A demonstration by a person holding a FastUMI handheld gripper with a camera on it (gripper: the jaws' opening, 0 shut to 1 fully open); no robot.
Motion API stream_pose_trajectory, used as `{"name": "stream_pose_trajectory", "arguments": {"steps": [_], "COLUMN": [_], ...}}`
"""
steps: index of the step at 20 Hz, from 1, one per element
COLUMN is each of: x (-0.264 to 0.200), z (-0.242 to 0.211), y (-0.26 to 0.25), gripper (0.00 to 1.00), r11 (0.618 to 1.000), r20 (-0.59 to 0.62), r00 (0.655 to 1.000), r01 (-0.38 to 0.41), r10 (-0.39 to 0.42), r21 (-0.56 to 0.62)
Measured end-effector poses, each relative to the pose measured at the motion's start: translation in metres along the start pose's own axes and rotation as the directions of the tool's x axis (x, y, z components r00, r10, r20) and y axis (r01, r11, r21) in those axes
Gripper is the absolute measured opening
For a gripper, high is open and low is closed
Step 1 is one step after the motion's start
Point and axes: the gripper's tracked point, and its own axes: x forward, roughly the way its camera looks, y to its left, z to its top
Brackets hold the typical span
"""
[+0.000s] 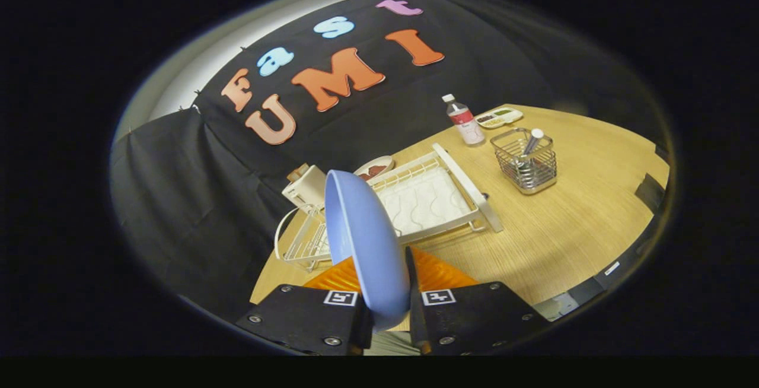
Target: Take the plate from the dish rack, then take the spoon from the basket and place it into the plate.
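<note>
Fingers (388, 308) pinching blue plate (364, 239) on edge, its lower rim hidden between them, dish rack (436, 192) beyond.

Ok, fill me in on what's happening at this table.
A person's handheld gripper is shut on a blue plate, held on edge between the fingers above the white dish rack. Beyond the rack, the wire basket stands on the wooden table with the spoon upright in it, untouched. A bottle stands behind the basket.
</note>
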Motion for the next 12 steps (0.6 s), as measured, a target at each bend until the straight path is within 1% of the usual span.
{"name": "stream_pose_trajectory", "arguments": {"steps": [5, 8, 12], "x": [-0.002, 0.002, 0.005], "z": [-0.027, -0.047, -0.073], "y": [-0.019, -0.025, -0.037], "gripper": [0.25, 0.25, 0.25], "r11": [0.996, 0.983, 0.963], "r20": [-0.032, -0.069, -0.106], "r00": [0.999, 0.997, 0.993], "r01": [-0.011, -0.029, -0.024], "r10": [0.014, 0.042, 0.054], "r21": [0.091, 0.180, 0.267]}}
